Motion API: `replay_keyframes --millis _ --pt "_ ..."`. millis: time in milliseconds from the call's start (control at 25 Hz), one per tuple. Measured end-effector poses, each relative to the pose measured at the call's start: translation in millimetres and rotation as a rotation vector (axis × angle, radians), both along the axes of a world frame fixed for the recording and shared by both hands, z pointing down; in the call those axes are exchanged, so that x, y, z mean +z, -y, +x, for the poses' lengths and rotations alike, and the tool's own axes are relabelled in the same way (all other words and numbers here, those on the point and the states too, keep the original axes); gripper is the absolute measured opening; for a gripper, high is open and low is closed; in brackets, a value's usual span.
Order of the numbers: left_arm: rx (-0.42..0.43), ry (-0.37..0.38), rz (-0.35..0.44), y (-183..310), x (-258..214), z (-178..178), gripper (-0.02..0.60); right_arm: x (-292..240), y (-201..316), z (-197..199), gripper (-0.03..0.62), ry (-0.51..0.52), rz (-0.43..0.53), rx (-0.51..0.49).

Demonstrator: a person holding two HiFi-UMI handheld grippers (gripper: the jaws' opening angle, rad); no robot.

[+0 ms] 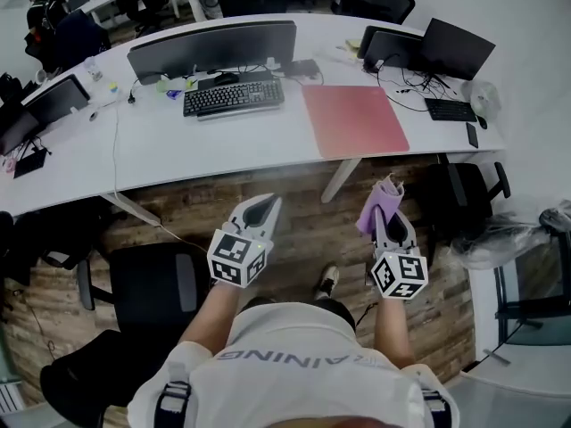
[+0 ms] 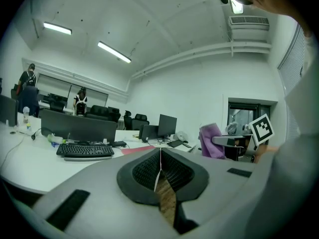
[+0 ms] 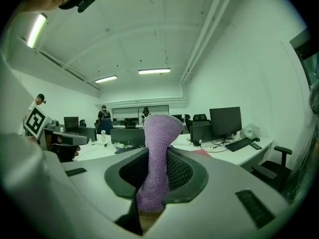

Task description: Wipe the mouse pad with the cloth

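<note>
- Holding a two-jaw tool in each hand, a person in a white shirt [image 1: 294, 346] faces a long white desk [image 1: 223, 150] from a short way back, both tools out over the wood-plank floor [image 1: 303, 230].
- The right gripper [image 1: 386, 210] is clamped on a purple cloth [image 1: 379, 201]. In the right gripper view the cloth stands upright between the ribbed pads [image 3: 180, 171] and rises above the jaw tips, its top folded over.
- The left gripper [image 1: 270, 201] is clenched on nothing. In the left gripper view its two pads [image 2: 145, 172] meet along a thin seam, with floor showing below them.
- The two grippers are roughly level and well apart, each with its marker cube [image 1: 239, 259] turned toward the person.
- A black office chair [image 1: 147, 288] stands at the person's left, short of the desk. A second chair [image 1: 464, 194] sits at the right, near the desk's end.
- The mouse pad [image 1: 354, 119], a pinkish-red rectangle, lies flat on the desk ahead of the right gripper, its near edge close to the desk's front edge. The cloth is held in the air on the person's side of the desk, apart from the pad.
- A black keyboard [image 1: 234, 97] lies just left of the mouse pad, in front of a wide dark monitor [image 1: 212, 49].
- Farther right on the same desk are two more dark screens [image 1: 458, 47] and a smaller keyboard [image 1: 451, 110].
- At the back of the room, other people [image 3: 103, 117] stand among further desks under strip ceiling lights [image 3: 154, 71].
</note>
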State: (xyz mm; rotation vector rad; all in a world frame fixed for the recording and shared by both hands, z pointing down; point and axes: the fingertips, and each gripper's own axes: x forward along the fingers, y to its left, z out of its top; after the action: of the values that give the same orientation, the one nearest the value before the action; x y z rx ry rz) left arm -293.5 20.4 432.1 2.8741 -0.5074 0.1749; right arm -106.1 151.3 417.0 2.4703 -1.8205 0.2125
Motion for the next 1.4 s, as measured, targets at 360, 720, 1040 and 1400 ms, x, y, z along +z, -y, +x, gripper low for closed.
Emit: replay_keyframes --millis 360,720,1040,1400 --pt "-0.043 0.005 0.018 24 -14 77 0.032 -7 33 80 0.1 0.007 0.015 -0.052" --pt "-0.082 0.024 0.036 29 -24 198 0.032 -6 43 207 0.1 0.03 0.023 -0.091" --pt "-0.129 0.042 0.047 34 -16 285 0.032 7 51 300 0.1 0.035 0.021 -0.136" --pt "-0.168 0.064 0.029 57 -4 319 0.032 23 82 335 0.1 0.066 0.005 -0.178"
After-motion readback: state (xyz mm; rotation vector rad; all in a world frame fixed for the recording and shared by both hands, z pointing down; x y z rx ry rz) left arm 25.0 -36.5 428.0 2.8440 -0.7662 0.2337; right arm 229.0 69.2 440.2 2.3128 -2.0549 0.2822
